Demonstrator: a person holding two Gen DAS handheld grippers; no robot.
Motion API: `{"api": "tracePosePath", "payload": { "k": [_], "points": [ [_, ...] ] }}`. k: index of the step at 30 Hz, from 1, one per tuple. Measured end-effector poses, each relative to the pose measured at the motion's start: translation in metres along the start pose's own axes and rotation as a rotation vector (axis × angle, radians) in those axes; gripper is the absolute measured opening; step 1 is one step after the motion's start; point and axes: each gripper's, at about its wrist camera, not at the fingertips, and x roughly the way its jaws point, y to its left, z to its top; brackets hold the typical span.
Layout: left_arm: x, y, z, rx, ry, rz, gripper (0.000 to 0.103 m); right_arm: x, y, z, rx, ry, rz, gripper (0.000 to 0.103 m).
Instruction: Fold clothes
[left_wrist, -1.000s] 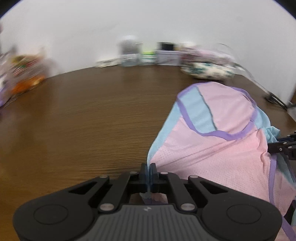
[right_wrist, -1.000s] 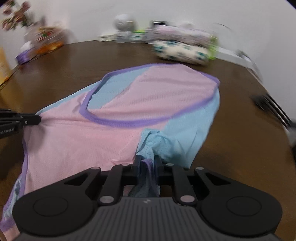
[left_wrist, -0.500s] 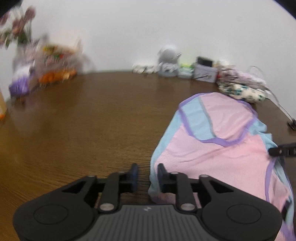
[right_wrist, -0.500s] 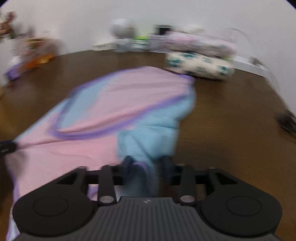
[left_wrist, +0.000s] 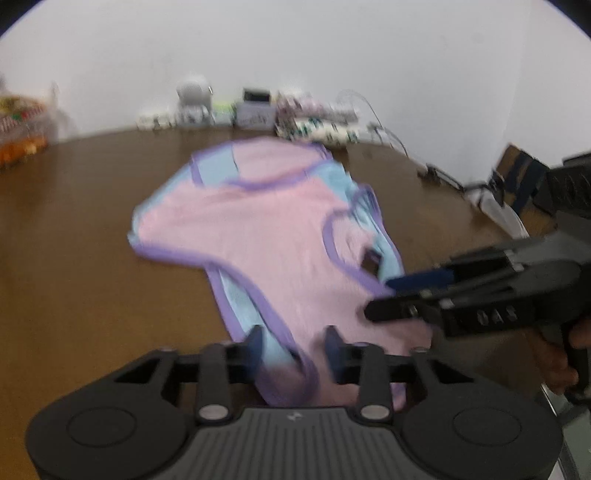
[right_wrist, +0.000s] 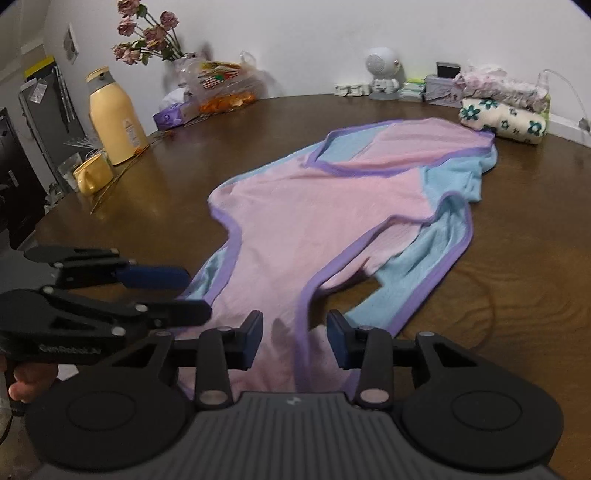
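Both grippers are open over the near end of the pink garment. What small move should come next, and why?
Probably lower and close both on the near hem. The left gripper and right gripper are open, holding nothing, while the pink garment lies spread lengthwise on the table, unfolded. Gripping the hem would let it fold toward the neckline.

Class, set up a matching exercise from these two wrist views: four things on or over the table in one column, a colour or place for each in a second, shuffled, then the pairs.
Things:
1. garment trim
2. bottle
3. mug
4. flowers

Descriptions:
A. squat, yellow, nearer the table edge than the bottle
B. purple
C. pink, against the wall
D. tall, pale yellow, grey cap

Pairs: 1-B, 2-D, 3-A, 4-C
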Motion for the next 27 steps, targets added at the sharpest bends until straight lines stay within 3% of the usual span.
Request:
{"api": "tracePosePath", "payload": {
  "k": [4,6,10,18,21,22,27],
  "points": [
    [-0.009,0.0,-0.014,0.017,0.006,-0.025,0.026,-0.013,0.0,-0.016,0.013,-0.001,-0.024,0.02],
    [-0.014,-0.004,-0.019,0.029,0.008,-0.026,0.026,-0.025,-0.003,-0.028,0.033,0.001,-0.033,0.02],
    [-0.026,-0.003,-0.03,0.015,0.008,-0.065,0.037,-0.032,0.0,-0.034,0.041,-0.011,-0.031,0.022],
    [-0.023,-0.004,-0.026,0.009,0.026,-0.073,0.034,-0.043,0.007,-0.044,0.052,-0.037,-0.025,0.022],
    [-0.022,0.0,-0.024,-0.02,0.024,-0.057,0.022,-0.039,0.011,-0.045,0.038,-0.049,-0.017,0.022],
    [-0.021,0.001,-0.024,-0.029,0.023,-0.048,0.011,-0.035,0.013,-0.045,0.027,-0.05,-0.025,0.022],
    [-0.023,0.006,-0.021,-0.046,-0.008,-0.07,0.003,-0.031,0.016,-0.046,0.027,-0.077,-0.029,0.008]
  ]
}}
